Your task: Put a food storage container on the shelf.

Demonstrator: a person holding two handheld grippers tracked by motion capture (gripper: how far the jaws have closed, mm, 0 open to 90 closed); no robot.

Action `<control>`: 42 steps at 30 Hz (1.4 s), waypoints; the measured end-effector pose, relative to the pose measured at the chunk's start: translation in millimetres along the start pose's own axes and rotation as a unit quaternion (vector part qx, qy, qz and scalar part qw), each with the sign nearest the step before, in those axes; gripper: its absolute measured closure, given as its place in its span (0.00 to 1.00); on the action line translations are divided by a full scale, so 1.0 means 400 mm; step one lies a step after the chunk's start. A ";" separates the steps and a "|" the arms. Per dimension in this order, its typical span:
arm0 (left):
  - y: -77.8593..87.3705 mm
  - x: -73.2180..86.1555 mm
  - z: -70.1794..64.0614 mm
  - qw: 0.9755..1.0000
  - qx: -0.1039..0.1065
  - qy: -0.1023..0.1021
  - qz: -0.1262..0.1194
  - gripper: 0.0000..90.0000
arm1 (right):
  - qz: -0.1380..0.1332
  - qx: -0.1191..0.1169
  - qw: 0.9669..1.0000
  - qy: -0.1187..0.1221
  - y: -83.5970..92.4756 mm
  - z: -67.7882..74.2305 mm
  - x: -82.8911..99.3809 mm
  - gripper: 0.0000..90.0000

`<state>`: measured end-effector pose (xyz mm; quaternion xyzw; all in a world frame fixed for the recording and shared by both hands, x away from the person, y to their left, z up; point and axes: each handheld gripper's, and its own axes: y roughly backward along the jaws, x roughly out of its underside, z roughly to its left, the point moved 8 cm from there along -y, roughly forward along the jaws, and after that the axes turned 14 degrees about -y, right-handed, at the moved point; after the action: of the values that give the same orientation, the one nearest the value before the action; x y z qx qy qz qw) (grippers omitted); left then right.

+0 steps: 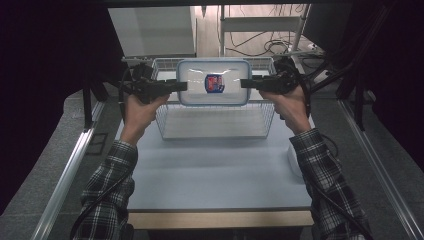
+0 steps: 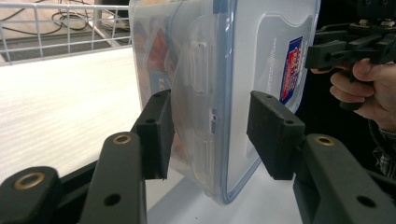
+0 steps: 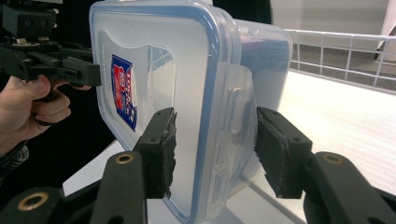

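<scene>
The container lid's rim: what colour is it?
Blue, around the clear container lid; clearest in the right gripper view.

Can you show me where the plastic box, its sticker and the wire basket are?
box (image 1: 192,80), high view, on its clear lid left of the label.
sticker (image 1: 214,83), high view, middle of the red and blue label.
basket (image 1: 215,121), high view, on its front wire wall.
</scene>
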<state>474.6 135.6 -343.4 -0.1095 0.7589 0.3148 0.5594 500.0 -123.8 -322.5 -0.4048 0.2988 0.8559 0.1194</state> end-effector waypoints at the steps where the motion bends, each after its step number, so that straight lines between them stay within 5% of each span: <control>1: -0.003 -0.001 0.003 1.000 0.001 0.002 -0.001 0.57 | 0.000 0.002 1.000 -0.001 -0.005 -0.006 -0.005 0.55; 11: -0.026 0.014 0.027 1.000 -0.003 0.009 -0.004 0.56 | 0.004 0.013 1.000 -0.007 -0.026 -0.033 -0.013 0.54; 14: -0.037 0.014 0.018 0.999 -0.033 -0.024 0.014 0.48 | 0.006 0.015 1.000 -0.005 -0.031 -0.030 -0.014 0.54; 17: -0.041 0.012 0.015 0.998 -0.044 -0.037 0.022 0.46 | 0.008 0.021 1.000 -0.001 -0.034 -0.030 -0.015 0.52; 29: -0.043 0.020 0.025 1.000 -0.026 -0.014 0.006 0.45 | 0.023 0.078 0.996 0.025 -0.055 -0.053 -0.001 0.55; 34: -0.043 0.023 0.037 1.000 -0.019 -0.002 -0.003 0.44 | 0.022 0.073 0.997 0.007 -0.060 -0.062 0.002 0.57; 42: -0.050 0.018 0.052 0.997 -0.069 -0.016 0.013 0.39 | 0.021 0.075 0.997 -0.009 -0.066 -0.060 -0.001 0.57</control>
<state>498.7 133.8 -360.9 -0.1332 0.7276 0.3751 0.5586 527.2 -117.4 -345.1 -0.3810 0.3699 0.8367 0.1342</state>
